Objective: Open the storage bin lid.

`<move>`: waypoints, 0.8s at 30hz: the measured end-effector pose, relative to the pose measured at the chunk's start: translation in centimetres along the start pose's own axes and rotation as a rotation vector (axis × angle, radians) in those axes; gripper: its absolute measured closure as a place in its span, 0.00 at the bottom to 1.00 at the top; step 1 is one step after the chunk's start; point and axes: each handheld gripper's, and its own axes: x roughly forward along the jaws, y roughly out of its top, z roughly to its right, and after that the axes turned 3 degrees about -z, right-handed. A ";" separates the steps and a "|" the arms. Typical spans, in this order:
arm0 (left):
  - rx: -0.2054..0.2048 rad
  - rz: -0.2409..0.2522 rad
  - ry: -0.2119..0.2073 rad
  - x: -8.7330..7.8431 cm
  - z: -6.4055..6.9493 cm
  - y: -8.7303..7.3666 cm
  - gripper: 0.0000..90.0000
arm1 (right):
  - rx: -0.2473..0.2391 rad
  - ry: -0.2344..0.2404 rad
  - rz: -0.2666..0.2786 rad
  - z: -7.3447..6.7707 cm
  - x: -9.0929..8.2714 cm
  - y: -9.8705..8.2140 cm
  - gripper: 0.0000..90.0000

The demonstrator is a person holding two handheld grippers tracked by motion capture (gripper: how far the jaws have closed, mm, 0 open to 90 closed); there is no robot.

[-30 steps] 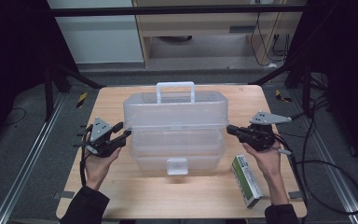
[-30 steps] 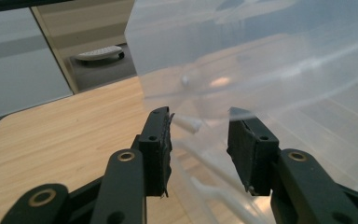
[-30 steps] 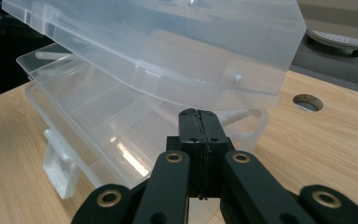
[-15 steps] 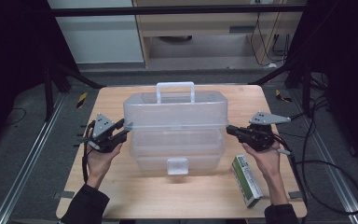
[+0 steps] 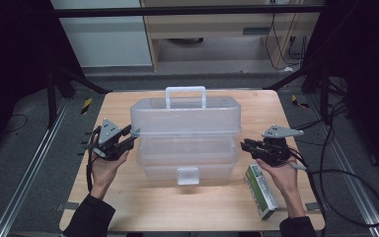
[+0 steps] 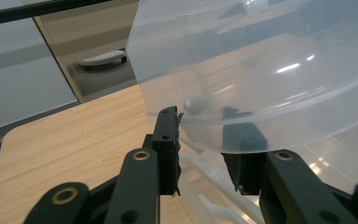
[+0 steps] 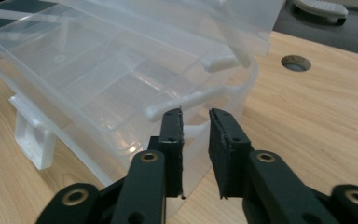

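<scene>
Translucent storage box (image 5: 187,136), lid raised, sits mid-table (image 5: 217,207); our left gripper (image 5: 128,140) pinches the lid's left edge, while our right gripper (image 5: 244,144), jaws just parting, stands slightly open beside the box's right end.

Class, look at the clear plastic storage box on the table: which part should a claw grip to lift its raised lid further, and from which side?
Probably the thin overhanging rim at either short end of the lid. Come in level from the side, as the left claw does: its jaws straddle the lid's edge. The rim juts past the box body, leaving room for one jaw beneath. The white handle on top suits carrying rather than opening.
</scene>
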 end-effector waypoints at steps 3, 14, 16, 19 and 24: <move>0.000 0.000 0.004 0.0 0.1 0.1 0.74 | -0.003 -0.006 -0.017 -0.1 0.4 -0.3 0.79; 0.001 0.000 0.008 -0.1 0.0 0.6 0.73 | -0.011 -0.001 -0.060 -0.4 1.6 -0.7 0.76; 0.002 -0.001 0.010 0.0 0.0 0.9 0.73 | -0.010 -0.001 -0.065 -0.5 1.8 -0.8 0.77; -0.002 0.004 0.012 0.0 -0.1 1.2 0.73 | -0.009 -0.002 -0.079 -0.6 2.0 -0.8 0.78; -0.003 0.016 0.014 0.1 -0.2 1.6 0.72 | -0.008 -0.006 -0.094 -0.7 2.3 -0.9 0.80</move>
